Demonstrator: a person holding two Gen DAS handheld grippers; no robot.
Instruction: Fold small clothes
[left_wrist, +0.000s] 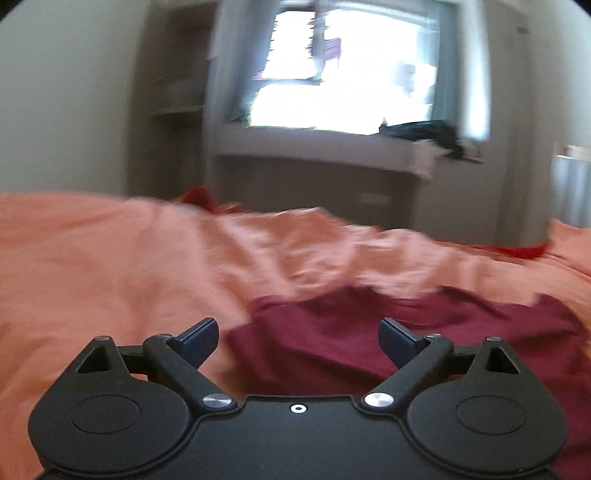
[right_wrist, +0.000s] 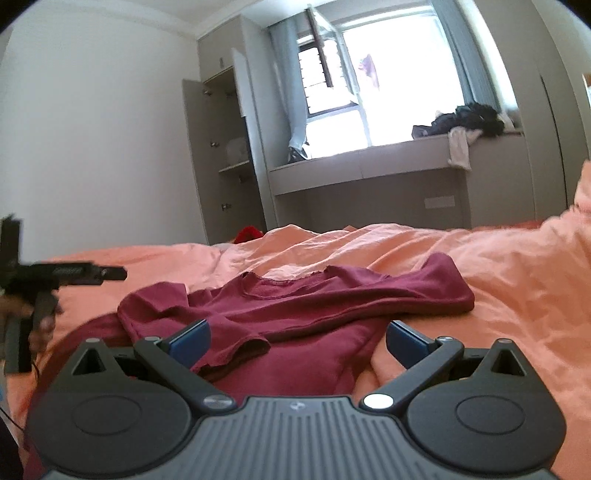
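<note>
While your left gripper (left_wrist: 298, 341) hovers over the left part of the shirt (left_wrist: 406, 332), its 2 fingers are spread wide with nothing between them. From the right wrist view, you see that gripper (right_wrist: 110, 274) at the far left, beside the shirt (right_wrist: 295, 306). The shirt lies crumpled on the orange bedsheet (right_wrist: 517, 295), collar away from you. Your right gripper (right_wrist: 297, 343) is above its near edge, fingers apart and empty.

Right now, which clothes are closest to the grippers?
The maroon T-shirt spread on the orange bedding; the dark clothes pile sits far off on the window ledge.
</note>
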